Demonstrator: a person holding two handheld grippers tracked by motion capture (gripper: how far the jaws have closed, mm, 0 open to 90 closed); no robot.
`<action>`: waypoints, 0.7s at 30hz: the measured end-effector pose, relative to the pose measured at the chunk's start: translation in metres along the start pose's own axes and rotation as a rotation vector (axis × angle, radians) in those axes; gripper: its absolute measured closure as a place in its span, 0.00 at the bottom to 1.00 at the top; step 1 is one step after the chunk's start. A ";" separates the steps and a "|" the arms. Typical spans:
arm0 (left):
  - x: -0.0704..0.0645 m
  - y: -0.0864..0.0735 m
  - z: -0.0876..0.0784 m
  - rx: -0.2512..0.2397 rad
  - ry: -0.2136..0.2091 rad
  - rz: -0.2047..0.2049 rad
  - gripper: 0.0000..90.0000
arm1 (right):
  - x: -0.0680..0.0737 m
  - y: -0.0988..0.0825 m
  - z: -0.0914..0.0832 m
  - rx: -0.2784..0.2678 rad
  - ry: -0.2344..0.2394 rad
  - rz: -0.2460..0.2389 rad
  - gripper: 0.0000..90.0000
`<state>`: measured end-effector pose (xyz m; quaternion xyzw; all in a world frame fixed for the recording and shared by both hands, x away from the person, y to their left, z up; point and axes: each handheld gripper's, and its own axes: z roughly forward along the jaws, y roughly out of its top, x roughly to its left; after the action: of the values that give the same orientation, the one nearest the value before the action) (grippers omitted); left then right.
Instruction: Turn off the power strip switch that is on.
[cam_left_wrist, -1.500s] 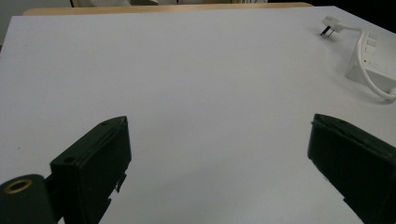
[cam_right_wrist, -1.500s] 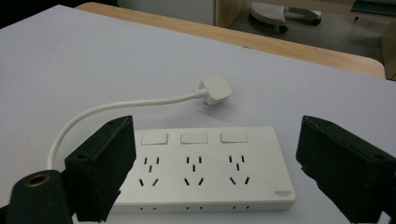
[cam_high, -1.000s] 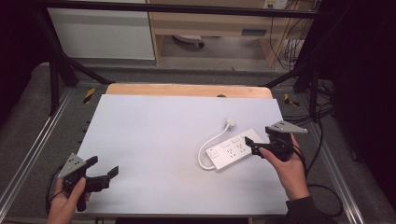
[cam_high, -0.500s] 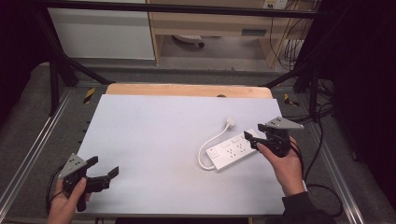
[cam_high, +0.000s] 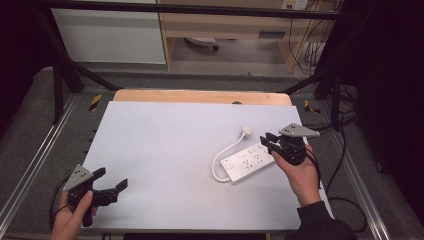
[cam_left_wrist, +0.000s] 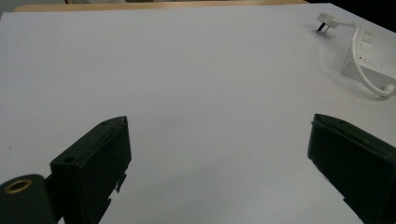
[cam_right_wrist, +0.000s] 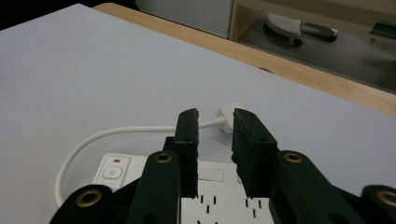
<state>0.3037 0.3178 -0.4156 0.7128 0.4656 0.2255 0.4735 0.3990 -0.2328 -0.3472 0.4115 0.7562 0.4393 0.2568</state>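
High view: the white power strip (cam_high: 248, 162) lies on the table (cam_high: 165, 140) at its right side, long axis diagonal. The right gripper (cam_high: 269, 141) hovers at its far end; the left gripper (cam_high: 111, 181) is well apart.

Left gripper view: jaws spread wide, empty; the strip sits far right.

Right gripper view: jaws narrowly parted, holding nothing, above the strip's sockets; its plug (cam_right_wrist: 226, 113) lies just beyond, cord (cam_right_wrist: 107, 136) looping left.

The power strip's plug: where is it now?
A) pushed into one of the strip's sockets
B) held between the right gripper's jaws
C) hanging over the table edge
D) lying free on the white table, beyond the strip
D: the plug lies on the white table past the power strip, and the right gripper holds nothing.
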 end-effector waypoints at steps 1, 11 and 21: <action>0.000 0.000 0.000 0.001 -0.001 0.002 0.06 | 0.000 0.000 0.001 0.003 0.004 0.001 0.82; 0.000 0.000 0.000 0.000 0.000 0.004 0.06 | 0.004 0.000 0.012 -0.004 0.017 -0.018 0.89; 0.000 0.000 0.000 0.000 0.001 0.006 0.06 | 0.007 -0.003 0.021 -0.026 0.000 -0.039 0.94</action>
<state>0.3039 0.3175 -0.4159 0.7142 0.4637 0.2271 0.4726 0.4096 -0.2178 -0.3599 0.3933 0.7583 0.4439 0.2706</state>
